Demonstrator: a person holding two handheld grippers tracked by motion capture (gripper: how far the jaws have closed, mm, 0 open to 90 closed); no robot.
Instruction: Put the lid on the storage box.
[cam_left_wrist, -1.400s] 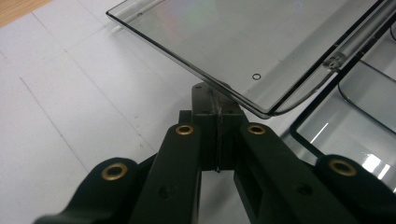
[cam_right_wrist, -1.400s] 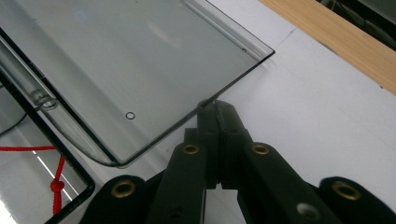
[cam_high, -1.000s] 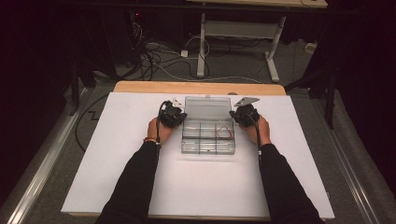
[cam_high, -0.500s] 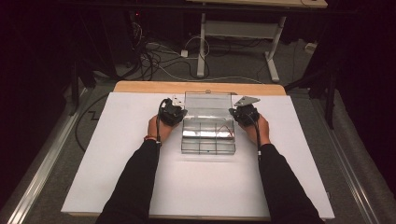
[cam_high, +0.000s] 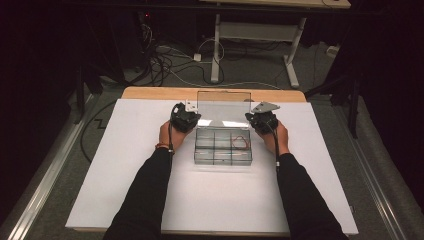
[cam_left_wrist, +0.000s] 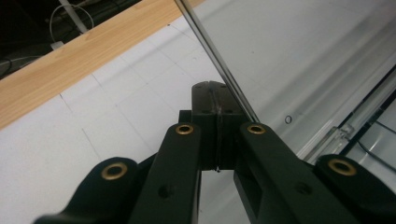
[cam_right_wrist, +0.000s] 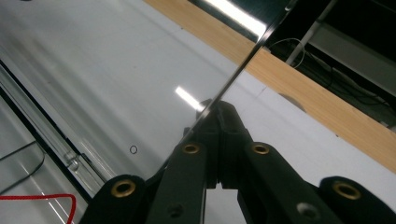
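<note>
Both forearms reach forward, left tool (cam_high: 186, 118) and right tool (cam_high: 261, 120) clamped shut.

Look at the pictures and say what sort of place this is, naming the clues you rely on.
Probably a lab or workshop set up for recording, not a home. A white board covers a wooden table, loose cables trail over the carpet behind it, and a bare metal desk frame stands in the dark surroundings.

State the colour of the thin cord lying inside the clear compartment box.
Red; the cord shows best in the right gripper view, inside the clear box.
</note>
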